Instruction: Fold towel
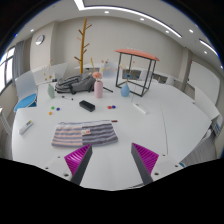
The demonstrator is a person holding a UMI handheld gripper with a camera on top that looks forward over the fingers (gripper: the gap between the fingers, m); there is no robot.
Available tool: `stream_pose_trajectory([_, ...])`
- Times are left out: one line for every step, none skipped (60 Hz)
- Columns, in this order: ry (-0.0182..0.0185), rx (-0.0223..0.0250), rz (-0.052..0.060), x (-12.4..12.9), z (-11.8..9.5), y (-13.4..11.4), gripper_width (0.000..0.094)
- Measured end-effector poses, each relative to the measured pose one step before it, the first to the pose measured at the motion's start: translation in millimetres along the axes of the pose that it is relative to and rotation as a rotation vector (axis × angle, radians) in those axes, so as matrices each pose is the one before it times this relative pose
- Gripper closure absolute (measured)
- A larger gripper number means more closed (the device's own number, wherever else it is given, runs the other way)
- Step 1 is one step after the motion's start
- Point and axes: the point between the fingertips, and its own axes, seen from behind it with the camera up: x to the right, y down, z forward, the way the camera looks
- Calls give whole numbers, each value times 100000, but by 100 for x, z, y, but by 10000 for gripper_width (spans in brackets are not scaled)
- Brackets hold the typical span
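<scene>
A striped towel [84, 133] in grey and pale bands lies flat on the white table [150, 120], a little ahead of my left finger and to the left of centre. It looks like a wide rectangle with a darker fringe on its right end. My gripper [112, 158] hovers above the table's near part, open, with bare tabletop between its two magenta pads [79, 159]. Nothing is held.
Beyond the towel lie a black block [88, 106], small coloured bits and bottles [98, 87]. A wooden coat stand [83, 45] and a metal-framed side table with a red top [135, 68] stand further back. Chairs ring the table.
</scene>
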Motion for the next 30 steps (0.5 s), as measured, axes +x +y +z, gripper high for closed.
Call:
stream_pose_trajectory([-466,146,-101,-177,18,-22,82])
stream_pose_trajectory([-368,93,19,-204,19,17,81])
stream_pose_trajectory([-347,24,62,-271,10,48,81])
stream_pose_trajectory([-357,-54,35,-467,-38,135,81])
stream_pose_trajectory([-424,-58,-26,-471,-36,88,81])
stream_pose_trajectory([-448,50,5,-518,-29,65,81])
stream_pose_trajectory([-460,108,-21,-541,-39,46,81])
stream_pose_trajectory([-178,15,-229,-689,-162,-61,81])
stream_pose_trajectory([-548,105,-104,-480,-44,46,81])
stream_pose_trajectory([-489,38,-169,-471,-24,5,80])
stream_pose_trajectory([-409,28,-193,-471,-23,14,80])
stream_pose_trajectory([-436,53,-228,-488,-4,27,80])
stream_pose_trajectory([-437,63,-212,-566,-47,33,80])
stream_pose_trajectory([-614,98,-269,-526,244,-32,82])
stream_pose_trajectory([-561,58,-218,-543,-78,94,83])
stream_pose_trajectory([-516,4,-197,-557,-117,77,82])
stream_pose_trajectory([-521,3,-233,-589,-43,72,82])
stream_pose_trajectory([-504,-20,-324,-624,-79,40,81])
stream_pose_trajectory([-499,-22,-385,-650,-79,38,82])
stream_pose_trajectory([-565,20,-342,-713,-68,14,80])
stream_pose_trajectory([-592,86,-190,-738,-82,19,81])
stream_pose_trajectory([-623,93,-142,-772,-69,22,81])
stream_pose_trajectory([-575,116,-157,-815,-31,30,81])
stream_pose_trajectory([-265,120,-184,-1054,101,35,81])
stream_pose_trajectory([-604,139,-314,-806,3,50,82])
stream_pose_trajectory([-628,147,-292,-799,10,50,81])
stream_pose_trajectory([-665,132,-245,-795,3,31,81])
stream_pose_trajectory([-638,104,-250,-798,5,38,81])
stream_pose_trajectory([-739,-58,-413,-636,-145,57,81])
stream_pose_trajectory([-573,-54,-348,-723,-1,88,81])
